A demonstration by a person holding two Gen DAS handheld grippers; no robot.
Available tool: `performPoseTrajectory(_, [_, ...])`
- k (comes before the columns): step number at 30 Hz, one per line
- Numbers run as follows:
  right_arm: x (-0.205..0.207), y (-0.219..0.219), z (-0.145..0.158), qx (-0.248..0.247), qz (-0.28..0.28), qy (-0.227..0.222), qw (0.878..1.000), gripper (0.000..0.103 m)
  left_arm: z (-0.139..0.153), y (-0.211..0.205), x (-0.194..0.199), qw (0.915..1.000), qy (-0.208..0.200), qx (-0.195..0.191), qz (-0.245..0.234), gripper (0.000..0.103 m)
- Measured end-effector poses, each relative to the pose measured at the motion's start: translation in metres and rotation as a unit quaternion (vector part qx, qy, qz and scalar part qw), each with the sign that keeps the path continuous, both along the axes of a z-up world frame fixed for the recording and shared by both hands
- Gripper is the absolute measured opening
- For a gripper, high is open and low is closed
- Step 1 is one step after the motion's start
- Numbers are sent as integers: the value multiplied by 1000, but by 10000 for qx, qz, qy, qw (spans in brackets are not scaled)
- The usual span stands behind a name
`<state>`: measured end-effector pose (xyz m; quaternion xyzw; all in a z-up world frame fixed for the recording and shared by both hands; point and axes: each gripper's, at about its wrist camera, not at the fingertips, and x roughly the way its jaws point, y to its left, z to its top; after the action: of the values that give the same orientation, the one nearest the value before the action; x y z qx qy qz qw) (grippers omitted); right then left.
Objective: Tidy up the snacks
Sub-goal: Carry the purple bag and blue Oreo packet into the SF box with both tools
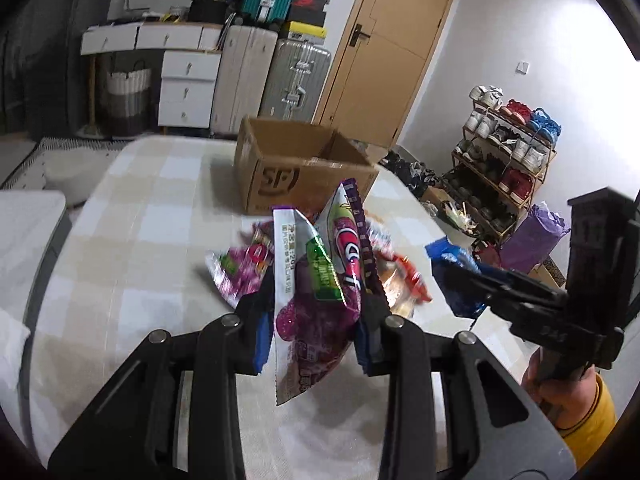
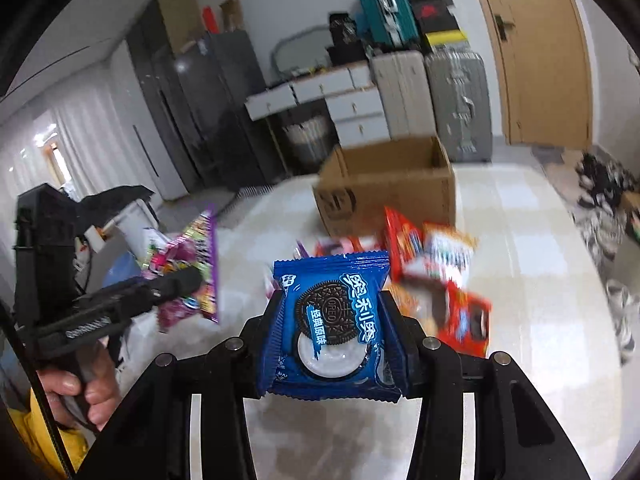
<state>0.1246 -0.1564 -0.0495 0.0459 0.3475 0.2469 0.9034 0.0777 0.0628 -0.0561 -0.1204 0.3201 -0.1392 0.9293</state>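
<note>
Purple foil, printed with green and pink, fills the left gripper [image 1: 316, 320]: its two black fingers are clamped on a crinkled purple snack bag [image 1: 320, 288], which stands upright between them, lifted clear of the cream-and-beige checked tablecloth [image 1: 132, 248]. The open brown cardboard box [image 1: 296, 172] sits on that cloth beyond the bag, its printed side facing the camera. On the cloth in front of the box lies a loose pile of snack packets [image 2: 440, 272], red, orange and purple, blurred in both views.

The right gripper [image 2: 332, 332] is closed on a blue foil cookie packet [image 2: 332, 320] showing a black sandwich cookie, held by its side edges above the cloth, on the near side of the pile from the box. From the left wrist view the same packet shows as a blue shape to the right of the box, nearer the camera. A hand [image 2: 84, 384] with a yellow sleeve grips the left tool's handle. Behind the box stand suitcases [image 1: 276, 76] and a tan wooden door [image 1: 384, 48].
</note>
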Motion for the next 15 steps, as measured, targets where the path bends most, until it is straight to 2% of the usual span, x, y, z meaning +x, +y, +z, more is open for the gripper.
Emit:
performPoseTrajectory(6, [18, -3, 46, 266, 204, -303, 9990, 46, 42, -11, 11, 9995, -216, 247, -6, 29])
performPoseTrajectory(13, [51, -9, 82, 461, 289, -437, 9976, 46, 91, -21, 38, 9971, -421, 633, -19, 29])
performPoseTrajectory(15, [61, -8, 91, 470, 333, -491, 9971, 46, 103, -24, 48, 9971, -434, 624, -33, 29])
